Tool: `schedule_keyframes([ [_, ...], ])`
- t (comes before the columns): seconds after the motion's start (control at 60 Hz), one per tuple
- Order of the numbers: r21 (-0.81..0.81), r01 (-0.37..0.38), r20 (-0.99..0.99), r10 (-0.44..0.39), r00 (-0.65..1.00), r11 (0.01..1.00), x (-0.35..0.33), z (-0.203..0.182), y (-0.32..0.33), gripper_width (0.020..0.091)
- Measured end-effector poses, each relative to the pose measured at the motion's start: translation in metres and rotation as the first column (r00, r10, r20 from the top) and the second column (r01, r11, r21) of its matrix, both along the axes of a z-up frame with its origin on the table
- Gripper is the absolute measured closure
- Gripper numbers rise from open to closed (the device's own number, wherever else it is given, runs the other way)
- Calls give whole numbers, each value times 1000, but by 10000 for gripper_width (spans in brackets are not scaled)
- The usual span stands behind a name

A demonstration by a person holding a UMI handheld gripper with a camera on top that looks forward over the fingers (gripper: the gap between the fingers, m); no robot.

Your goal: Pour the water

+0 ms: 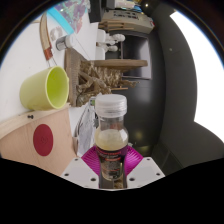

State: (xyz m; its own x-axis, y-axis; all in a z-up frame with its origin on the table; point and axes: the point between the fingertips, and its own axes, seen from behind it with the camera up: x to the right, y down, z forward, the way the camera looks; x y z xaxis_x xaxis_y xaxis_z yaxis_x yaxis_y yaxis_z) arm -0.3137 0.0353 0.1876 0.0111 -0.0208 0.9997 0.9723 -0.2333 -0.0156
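Note:
A small clear bottle (111, 128) with a white cap and a dark label stands upright between my fingers. My gripper (111, 160) is shut on it, with the magenta pads (91, 157) pressing its lower body from both sides. The liquid inside looks pale yellowish. A light green mug (45, 88) lies on its side beyond the bottle on the left, on a wooden tray (30, 140) that bears a red round spot (43, 140). The view is tilted, so the scene leans to one side.
A wooden rack (100, 75) stands behind the bottle. A white tabletop (25, 60) runs behind the mug. Further back are a blue patterned package (72, 17) and a white device (112, 42). A dark panel (165, 80) stands right of the bottle.

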Motion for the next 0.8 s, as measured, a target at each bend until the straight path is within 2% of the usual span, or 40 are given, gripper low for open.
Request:
schedule_keyframes([
  [0.267,-17,-58,301,61,952,998,-20,-17,25,834],
  [0.5,-37,-68,317,76,945,997,-30,-24,29,835],
  [0.617,-47,-48,180,56,982,998,-26,-24,25,833],
  [0.717,-116,-17,-145,0,989,993,-14,-33,18,834],
  [0.8,-133,-22,-431,-38,902,991,-12,-31,10,834],
])
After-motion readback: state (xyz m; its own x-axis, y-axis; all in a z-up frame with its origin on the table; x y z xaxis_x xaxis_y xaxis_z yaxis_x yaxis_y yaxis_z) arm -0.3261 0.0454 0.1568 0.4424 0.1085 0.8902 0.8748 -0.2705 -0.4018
